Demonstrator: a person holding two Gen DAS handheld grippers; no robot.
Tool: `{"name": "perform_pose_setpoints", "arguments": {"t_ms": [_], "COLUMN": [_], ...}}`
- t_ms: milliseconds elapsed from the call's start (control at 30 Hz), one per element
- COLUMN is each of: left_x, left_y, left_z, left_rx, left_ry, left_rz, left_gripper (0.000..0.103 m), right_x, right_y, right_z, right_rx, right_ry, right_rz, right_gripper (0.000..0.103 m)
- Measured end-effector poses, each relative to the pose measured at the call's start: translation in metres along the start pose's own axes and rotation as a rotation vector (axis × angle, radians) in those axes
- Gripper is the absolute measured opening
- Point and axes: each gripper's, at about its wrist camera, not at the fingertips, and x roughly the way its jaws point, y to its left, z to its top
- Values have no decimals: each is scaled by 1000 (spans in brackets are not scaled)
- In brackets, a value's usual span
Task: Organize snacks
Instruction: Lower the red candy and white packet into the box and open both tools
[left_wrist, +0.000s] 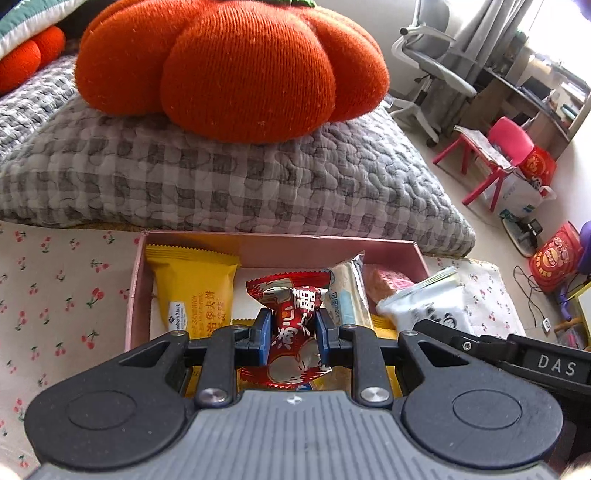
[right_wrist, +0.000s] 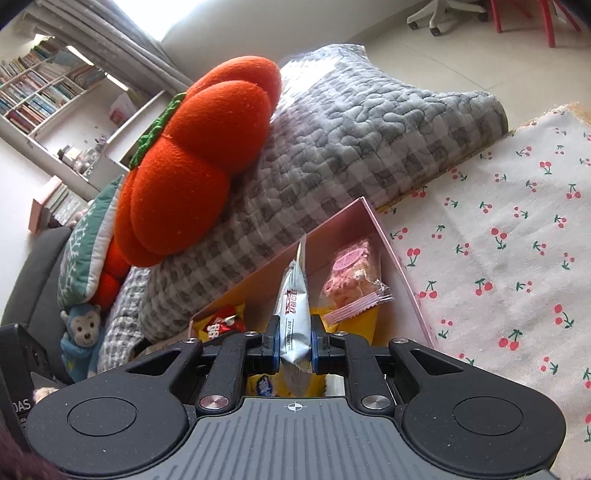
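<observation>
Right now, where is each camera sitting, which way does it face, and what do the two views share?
Left wrist: rides the left tool, facing forward over the pink box toward the orange pumpkin cushion; its fingers pinch a red candy wrapper; the right tool's body shows at the right edge.
Right wrist: rides the right tool, tilted, facing the same box from its right end; its fingers pinch a silver snack packet.
Shared: box, cushion, grey checked quilt, cherry-print cloth, red wrapper.

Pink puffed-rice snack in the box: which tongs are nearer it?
Right. The right tongs, shut on a silver packet, hang just beside the pink snack. The left tongs hold a red candy packet over the box's middle, farther off.
</observation>
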Motion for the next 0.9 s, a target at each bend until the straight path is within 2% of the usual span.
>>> {"name": "perform_pose_setpoints", "arguments": {"t_ms": [300, 367, 433, 500, 533, 700, 833, 900], "left_x": [5, 4, 2, -3, -6, -19, -34, -41], "left_y": [-2, -1, -2, -4, -6, -11, -14, -15], "left_z": [-2, -1, 0, 0, 1, 0, -4, -7], "left_rx": [11, 16, 27, 38, 42, 38, 47, 58], "left_ry": [0, -3, -9, -17, -21, -23, -30, -34], "left_rz": [-17, -18, -10, 3, 3, 0, 5, 18], "left_gripper": [23, 27, 31, 44, 46, 63, 70, 74], "right_x": [5, 2, -3, -8, -11, -28, -45, -54], "right_y": [6, 11, 16, 19, 20, 23, 25, 26], "right_z": [1, 1, 2, 3, 3, 2, 0, -1], "right_rx": [-41, -74, -107, -134, -147, -178, -181, -170], "right_ry": [-44, -56, -71, -80, -84, -84, -91, -94], "right_rz": [-6, -16, -29, -40, -47, -95, -123, -120], "right_gripper": [20, 21, 33, 45, 49, 60, 73, 75]}}
